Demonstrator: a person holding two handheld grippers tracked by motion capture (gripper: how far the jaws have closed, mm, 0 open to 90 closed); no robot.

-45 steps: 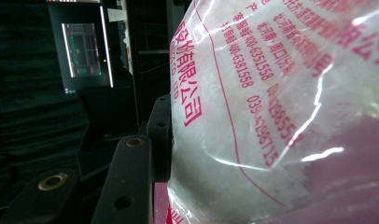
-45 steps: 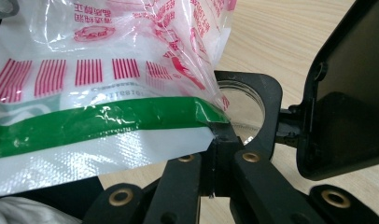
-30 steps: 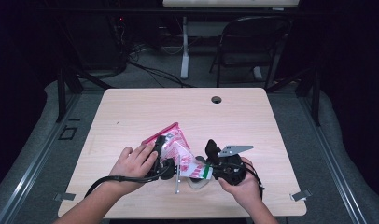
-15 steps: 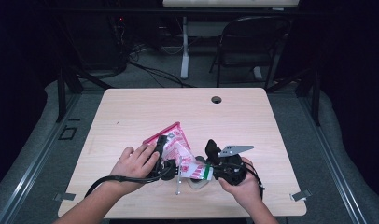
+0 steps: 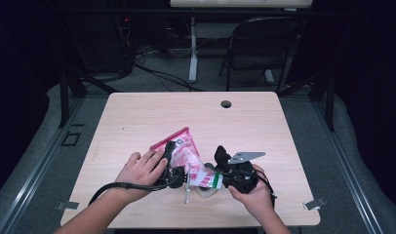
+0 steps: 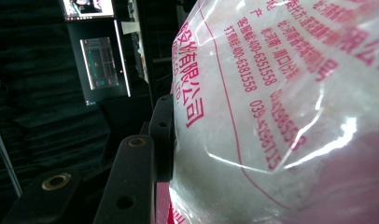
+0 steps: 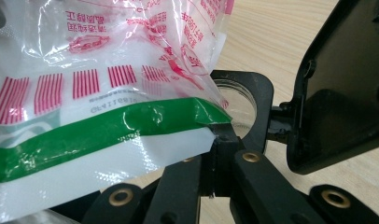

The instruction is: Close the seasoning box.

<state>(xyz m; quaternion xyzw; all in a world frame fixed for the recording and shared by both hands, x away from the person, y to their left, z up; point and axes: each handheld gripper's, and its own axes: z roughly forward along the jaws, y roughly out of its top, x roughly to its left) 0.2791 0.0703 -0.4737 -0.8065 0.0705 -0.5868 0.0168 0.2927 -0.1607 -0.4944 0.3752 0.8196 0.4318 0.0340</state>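
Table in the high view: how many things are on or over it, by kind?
Grippers: 2, left gripper and right gripper
Plastic bag: 1
Metal spoon: 1
Clear glass jar: 1
Total: 5

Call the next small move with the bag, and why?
Probably tip the bag a little more over the jar. The right gripper is clamped on its green-striped corner, right above the jar's rim, and the left gripper hugs the bag's full body, so the contents look ready to run toward that corner.
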